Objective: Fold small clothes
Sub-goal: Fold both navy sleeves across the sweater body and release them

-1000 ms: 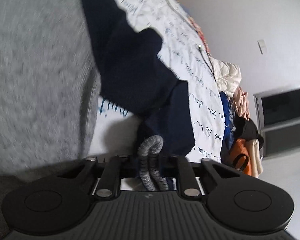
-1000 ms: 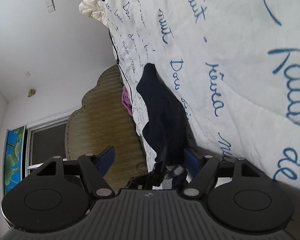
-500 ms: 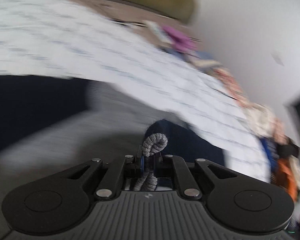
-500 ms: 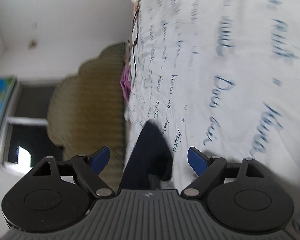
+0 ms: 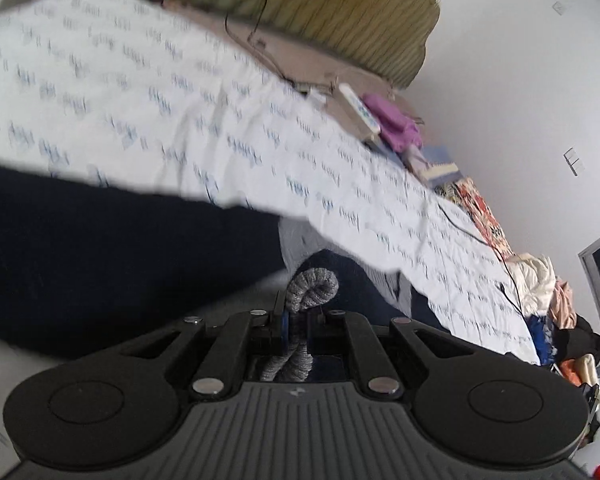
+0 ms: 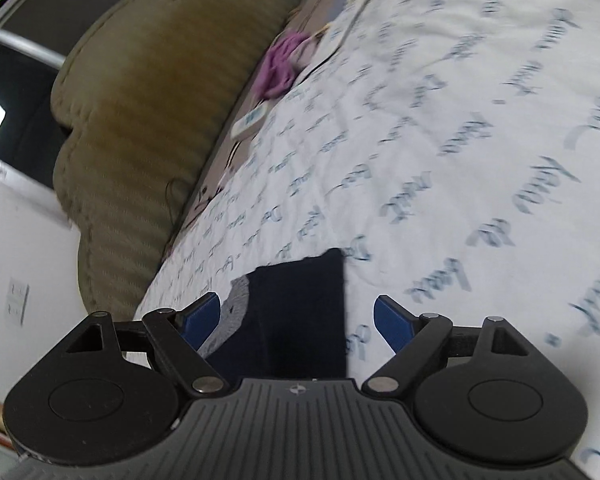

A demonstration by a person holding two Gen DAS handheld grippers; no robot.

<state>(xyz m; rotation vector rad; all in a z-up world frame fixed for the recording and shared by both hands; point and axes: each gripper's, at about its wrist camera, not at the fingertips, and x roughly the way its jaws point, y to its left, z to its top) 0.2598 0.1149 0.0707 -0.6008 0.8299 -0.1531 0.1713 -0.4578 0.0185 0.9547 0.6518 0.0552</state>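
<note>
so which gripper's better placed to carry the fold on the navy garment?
Left, probably. The left gripper is shut on the garment's grey ribbed edge; the right gripper is open, with the navy garment lying loose between its fingers.

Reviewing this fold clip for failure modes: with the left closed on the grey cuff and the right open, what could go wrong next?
1. The left hand-held gripper pinches only the bunched grey cuff, so the cuff could slip out if pulled.
2. The right hand-held gripper is open, leaving the navy garment free to unfold on the quilt.
3. A dark cable lies across the quilt and could snag.
</note>
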